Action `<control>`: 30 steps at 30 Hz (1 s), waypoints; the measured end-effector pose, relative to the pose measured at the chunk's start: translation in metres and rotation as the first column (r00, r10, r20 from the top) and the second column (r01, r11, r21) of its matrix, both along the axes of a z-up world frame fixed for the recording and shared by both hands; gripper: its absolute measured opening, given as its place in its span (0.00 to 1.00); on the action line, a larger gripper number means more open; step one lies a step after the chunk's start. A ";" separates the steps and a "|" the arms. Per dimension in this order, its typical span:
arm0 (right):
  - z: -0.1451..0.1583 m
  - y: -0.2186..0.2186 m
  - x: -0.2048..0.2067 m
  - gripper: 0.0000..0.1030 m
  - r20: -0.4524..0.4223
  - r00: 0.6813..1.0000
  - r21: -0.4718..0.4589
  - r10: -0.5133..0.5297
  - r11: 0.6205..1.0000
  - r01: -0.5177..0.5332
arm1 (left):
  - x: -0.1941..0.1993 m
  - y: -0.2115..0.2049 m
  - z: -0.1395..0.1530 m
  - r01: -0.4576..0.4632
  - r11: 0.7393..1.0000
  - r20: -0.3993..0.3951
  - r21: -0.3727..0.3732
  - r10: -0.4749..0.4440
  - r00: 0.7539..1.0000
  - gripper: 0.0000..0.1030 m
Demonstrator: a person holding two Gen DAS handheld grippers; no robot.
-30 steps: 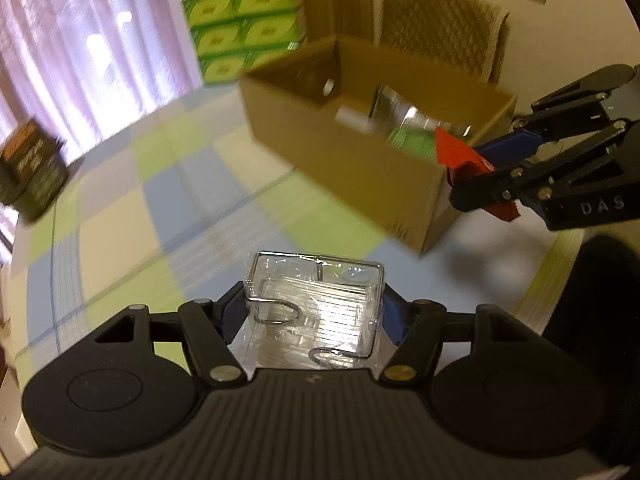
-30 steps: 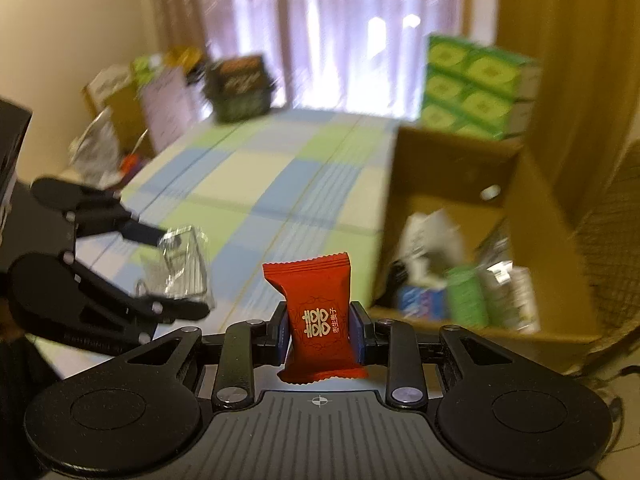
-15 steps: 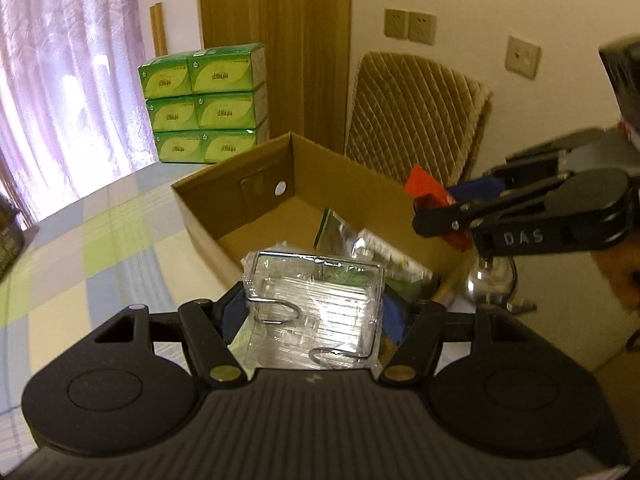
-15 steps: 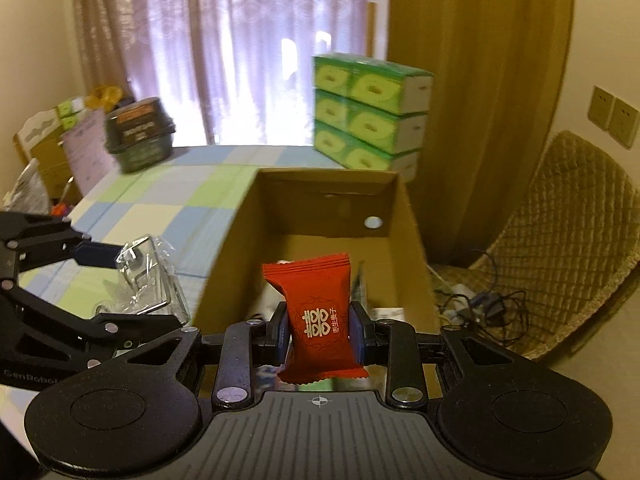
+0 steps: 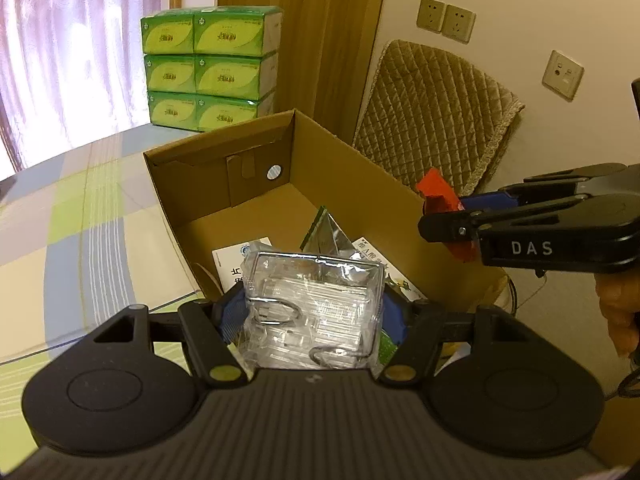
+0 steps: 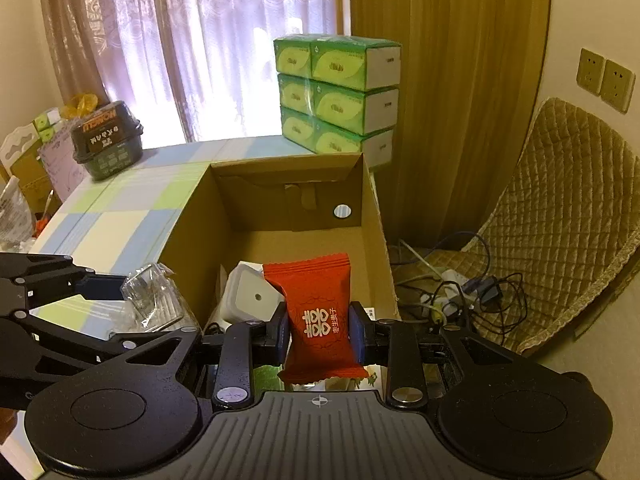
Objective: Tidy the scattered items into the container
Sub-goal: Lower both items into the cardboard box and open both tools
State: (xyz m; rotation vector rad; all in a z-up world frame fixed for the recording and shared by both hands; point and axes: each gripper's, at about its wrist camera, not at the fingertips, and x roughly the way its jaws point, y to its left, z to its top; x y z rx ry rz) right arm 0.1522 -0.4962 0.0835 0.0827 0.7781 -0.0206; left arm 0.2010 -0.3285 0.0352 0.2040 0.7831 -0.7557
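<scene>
While both loads are hanging over the box [image 6: 372,216], the drop-off step is in hand. Nearest in the right wrist view, the right gripper [image 6: 320,328] is clamping a red packet [image 6: 318,312] above the near end of the box, just inside its right wall. Beside it, the left gripper [image 5: 312,312] is pinching a clear pack [image 5: 316,304] of wire hooks over the near left rim. Below them, cartons and a foil pouch [image 5: 326,236] are lying on the box floor; farther in, that floor is bare. Next, each gripper probably needs only to open, ideally after easing forward past the rim so nothing is landing on the table [image 5: 80,216].
</scene>
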 end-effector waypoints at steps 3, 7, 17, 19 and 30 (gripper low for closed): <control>-0.002 0.000 0.003 0.32 -0.003 1.000 -0.001 0.000 1.000 0.000 | 0.003 -0.002 -0.002 -0.005 1.000 -0.010 -0.006 0.005 1.000 0.62; -0.003 0.000 0.007 0.32 -0.001 1.000 0.002 0.008 1.000 -0.008 | 0.005 -0.002 -0.002 0.007 1.000 0.000 -0.008 -0.007 1.000 0.65; -0.006 0.004 0.008 0.32 -0.013 1.000 0.004 0.020 1.000 -0.020 | -0.001 0.009 0.004 0.007 1.000 0.035 -0.006 -0.007 0.999 0.69; -0.007 0.005 0.009 0.32 -0.017 1.000 0.005 0.026 1.000 -0.026 | -0.001 0.016 0.004 -0.003 1.000 0.038 -0.006 0.004 0.999 0.71; -0.015 0.026 0.022 0.33 -0.044 0.994 0.023 0.100 0.995 -0.099 | -0.005 0.040 -0.001 -0.027 1.000 0.033 0.014 0.027 0.999 0.72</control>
